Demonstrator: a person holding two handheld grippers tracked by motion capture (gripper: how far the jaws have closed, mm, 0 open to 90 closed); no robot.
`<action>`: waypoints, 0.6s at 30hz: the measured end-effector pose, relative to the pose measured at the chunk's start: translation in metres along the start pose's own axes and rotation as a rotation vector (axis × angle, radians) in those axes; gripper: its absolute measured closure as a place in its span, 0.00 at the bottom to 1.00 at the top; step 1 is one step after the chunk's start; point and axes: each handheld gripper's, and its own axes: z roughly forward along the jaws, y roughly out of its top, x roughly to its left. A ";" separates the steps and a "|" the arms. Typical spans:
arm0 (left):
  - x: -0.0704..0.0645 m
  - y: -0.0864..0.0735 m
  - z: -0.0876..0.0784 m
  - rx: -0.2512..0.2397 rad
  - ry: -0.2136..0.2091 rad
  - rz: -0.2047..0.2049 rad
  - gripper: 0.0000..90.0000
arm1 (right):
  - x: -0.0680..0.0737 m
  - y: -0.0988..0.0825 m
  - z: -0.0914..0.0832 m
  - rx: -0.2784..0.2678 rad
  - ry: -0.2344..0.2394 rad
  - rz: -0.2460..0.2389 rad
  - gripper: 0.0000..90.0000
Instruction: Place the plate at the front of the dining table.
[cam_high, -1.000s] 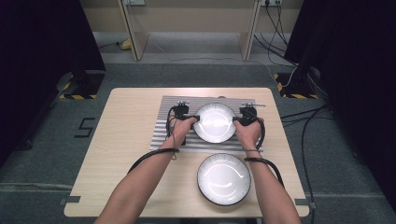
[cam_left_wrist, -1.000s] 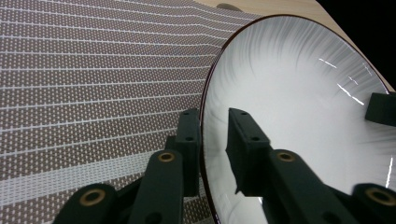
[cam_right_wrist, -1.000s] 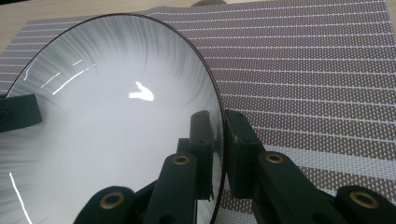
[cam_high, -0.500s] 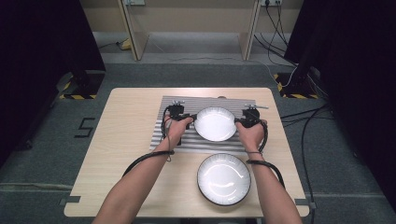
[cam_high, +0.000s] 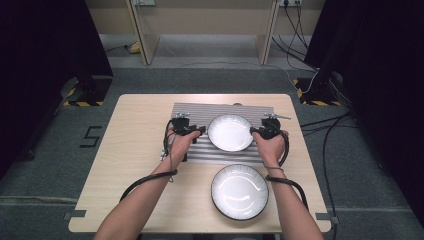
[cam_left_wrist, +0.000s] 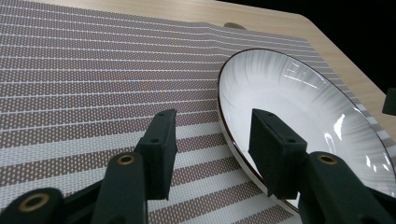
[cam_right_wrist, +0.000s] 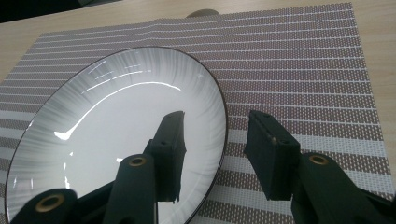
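**A:** So what's on the surface (cam_high: 135, 165)? I count two plates and one striped mat (cam_high: 190, 112).

**B:** Yep. Far plate (cam_high: 230, 132) sits on the mat, near plate (cam_high: 240, 191) on bare wood just in front of the mat. Both are empty, white with dark rims.

**A:** And the tongs?

**B:** Left tongs (cam_left_wrist: 212, 140) are open, straddling the far plate's rim, one jaw over the mat, one over the plate. Right tongs (cam_right_wrist: 217, 144) same deal on the opposite rim, also open.

**A:** Anything hard to see?

**B:** A small brownish thing (cam_right_wrist: 204, 13) peeks out behind the mat; can't tell what it is.
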 end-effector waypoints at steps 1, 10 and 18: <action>0.001 0.000 -0.002 0.003 -0.004 -0.002 0.57 | 0.000 -0.001 -0.001 -0.002 0.000 -0.002 0.63; 0.002 0.002 -0.019 0.001 -0.026 0.038 0.55 | -0.007 -0.010 -0.018 -0.002 0.012 0.006 0.60; 0.001 0.000 -0.033 -0.003 -0.053 0.059 0.55 | -0.012 -0.017 -0.037 -0.003 0.026 0.008 0.60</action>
